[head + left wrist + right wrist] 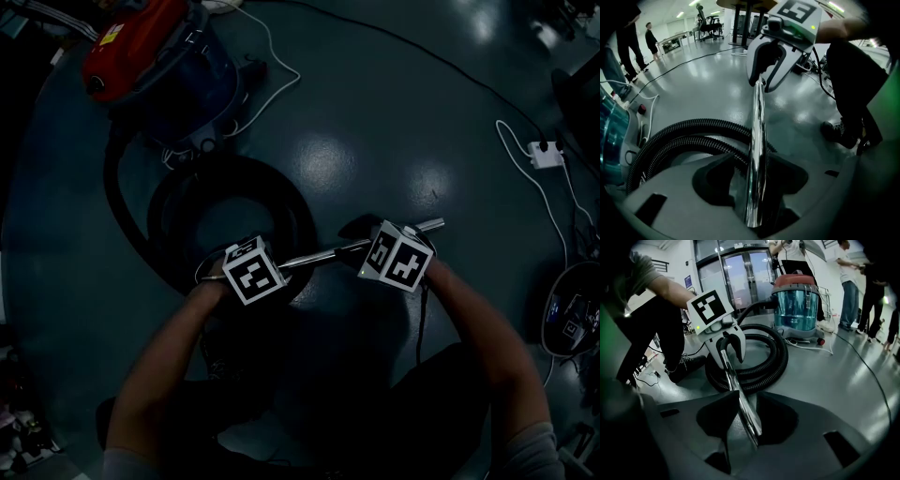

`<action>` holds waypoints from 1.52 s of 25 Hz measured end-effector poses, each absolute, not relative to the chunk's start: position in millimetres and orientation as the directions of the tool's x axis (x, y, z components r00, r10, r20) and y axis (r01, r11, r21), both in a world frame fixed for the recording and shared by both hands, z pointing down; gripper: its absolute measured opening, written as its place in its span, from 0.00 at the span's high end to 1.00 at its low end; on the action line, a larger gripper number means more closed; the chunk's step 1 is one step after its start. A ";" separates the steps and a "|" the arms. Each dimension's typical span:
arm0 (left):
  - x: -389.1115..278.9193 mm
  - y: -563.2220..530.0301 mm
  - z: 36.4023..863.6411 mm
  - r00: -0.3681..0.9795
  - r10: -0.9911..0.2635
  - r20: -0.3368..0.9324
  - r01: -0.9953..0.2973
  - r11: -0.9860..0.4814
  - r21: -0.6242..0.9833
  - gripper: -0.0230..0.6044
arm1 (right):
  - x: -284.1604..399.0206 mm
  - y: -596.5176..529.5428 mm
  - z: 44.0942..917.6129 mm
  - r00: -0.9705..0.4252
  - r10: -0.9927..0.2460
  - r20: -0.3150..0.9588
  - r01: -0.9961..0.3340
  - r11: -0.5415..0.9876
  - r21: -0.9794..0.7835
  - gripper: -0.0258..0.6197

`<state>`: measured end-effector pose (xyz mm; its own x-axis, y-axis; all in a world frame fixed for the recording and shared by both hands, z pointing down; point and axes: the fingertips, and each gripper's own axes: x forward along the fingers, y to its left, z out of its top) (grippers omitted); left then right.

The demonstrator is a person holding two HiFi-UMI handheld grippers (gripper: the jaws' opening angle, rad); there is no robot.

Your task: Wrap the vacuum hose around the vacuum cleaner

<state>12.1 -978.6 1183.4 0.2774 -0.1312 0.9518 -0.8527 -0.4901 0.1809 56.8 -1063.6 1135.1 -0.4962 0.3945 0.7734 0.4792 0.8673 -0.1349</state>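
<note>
- The left gripper (251, 272) and the right gripper (398, 258) are each clamped on the chrome wand (323, 255), well apart along it. This probably keeps the rigid tube level and stops it swinging while the hose follows.
- The black hose (780, 359) lies in loose coils on the floor just beyond the wand, above centre-left in the head view. It is not yet wound around the machine.
- The vacuum cleaner (155, 56) stands at the upper left, past the coils.
- A white cable (277, 84) trails beside the cleaner, so looping there risks a snag.
- Bare floor (375, 122) at upper centre gives swinging room. Another cable and a socket block (546, 153) bound the right edge.
</note>
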 end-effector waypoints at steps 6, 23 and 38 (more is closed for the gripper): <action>0.4 -991.1 1152.8 0.264 -0.213 0.941 -0.867 -0.479 0.135 0.66 | 36.2 -1068.1 1124.2 -0.556 0.329 0.764 0.458 0.887 -0.049 0.95; -16.0 -987.0 1009.5 0.225 -0.347 0.910 -0.891 -0.452 0.048 0.95 | 36.2 -1053.2 1003.5 -0.726 0.161 0.669 0.124 0.987 -0.103 0.95; 58.8 -1002.9 753.5 0.264 -0.463 0.846 -0.904 -0.425 0.050 0.95 | 101.9 -1029.0 735.8 -0.809 0.111 0.577 0.019 0.986 -0.163 0.95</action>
<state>58.8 -1002.9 753.5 0.2643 -0.4632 0.8460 -0.9038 -0.4250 0.0497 101.9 -1029.0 735.8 -0.8089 0.1110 0.5774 0.0186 0.9864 -0.1635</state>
